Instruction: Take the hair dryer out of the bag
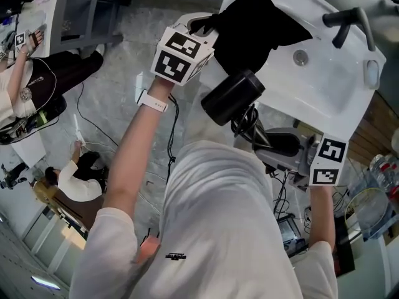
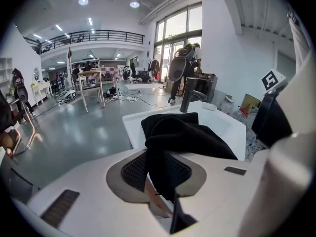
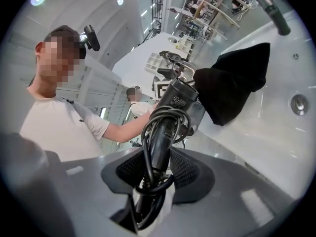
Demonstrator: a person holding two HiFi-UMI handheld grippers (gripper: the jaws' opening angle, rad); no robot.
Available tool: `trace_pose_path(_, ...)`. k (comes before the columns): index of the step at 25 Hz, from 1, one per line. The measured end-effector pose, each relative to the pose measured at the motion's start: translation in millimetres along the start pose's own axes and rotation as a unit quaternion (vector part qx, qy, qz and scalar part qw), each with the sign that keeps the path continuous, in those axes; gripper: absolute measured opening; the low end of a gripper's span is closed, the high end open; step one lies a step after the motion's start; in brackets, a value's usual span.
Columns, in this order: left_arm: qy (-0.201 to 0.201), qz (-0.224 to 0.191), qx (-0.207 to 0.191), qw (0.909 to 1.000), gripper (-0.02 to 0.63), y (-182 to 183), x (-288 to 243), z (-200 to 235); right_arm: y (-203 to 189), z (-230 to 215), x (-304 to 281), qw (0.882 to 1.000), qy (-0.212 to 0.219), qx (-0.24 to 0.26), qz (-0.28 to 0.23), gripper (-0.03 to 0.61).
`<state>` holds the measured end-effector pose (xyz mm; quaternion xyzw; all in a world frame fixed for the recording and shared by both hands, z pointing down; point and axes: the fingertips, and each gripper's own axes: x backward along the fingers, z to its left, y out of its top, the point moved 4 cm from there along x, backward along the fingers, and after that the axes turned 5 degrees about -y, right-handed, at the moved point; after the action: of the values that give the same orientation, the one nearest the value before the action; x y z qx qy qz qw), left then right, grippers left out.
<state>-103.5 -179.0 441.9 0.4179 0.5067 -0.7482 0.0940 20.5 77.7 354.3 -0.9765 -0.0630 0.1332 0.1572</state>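
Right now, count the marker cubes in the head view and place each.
2. One cube rides the left gripper gripping the black bag; the other rides the right gripper holding the hair dryer. None looks hidden.

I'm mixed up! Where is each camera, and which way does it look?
Head view: on the head, facing down at shirt, both forearms, left gripper, right gripper.
Left gripper view: on left gripper, faces its pinched bag, sink.
Right gripper view: on right gripper, faces hair dryer, wearer's chest, left arm.
All share the bag.
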Motion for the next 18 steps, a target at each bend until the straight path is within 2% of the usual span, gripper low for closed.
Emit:
trace_pose_path(2, 0.010, -0.003, -0.002, 0.9999, 0.087, -3, 1, 0, 3, 1, 6, 1.000, -0.012, -0.002, -0.018, 0.167)
trace_pose_path(4, 0.018, -0.004, 0.003, 0.9998, 0.151, -10, 2, 6, 9, -1, 9, 0.999, -0.024, -0.005, -0.038, 0.167)
trace_pose_path(6, 0.017, -0.002, 0.028, 0.9995, 0.175, -19, 5, 9, 15, -2, 14, 0.997, -0.038, -0.009, -0.060, 0.167)
trace_pose_path(10, 0.013, 0.002, 0.093, 0.9956, 0.196, -28, 19, -9, 19, 3, 40, 0.992, -0.060, -0.021, -0.108, 0.167)
trace_pose_path(18, 0.029, -0.020, 0.125, 0.9916, 0.210, -22, 50, -35, 46, 5, 77, 0.975, -0.097, -0.027, -0.197, 0.167)
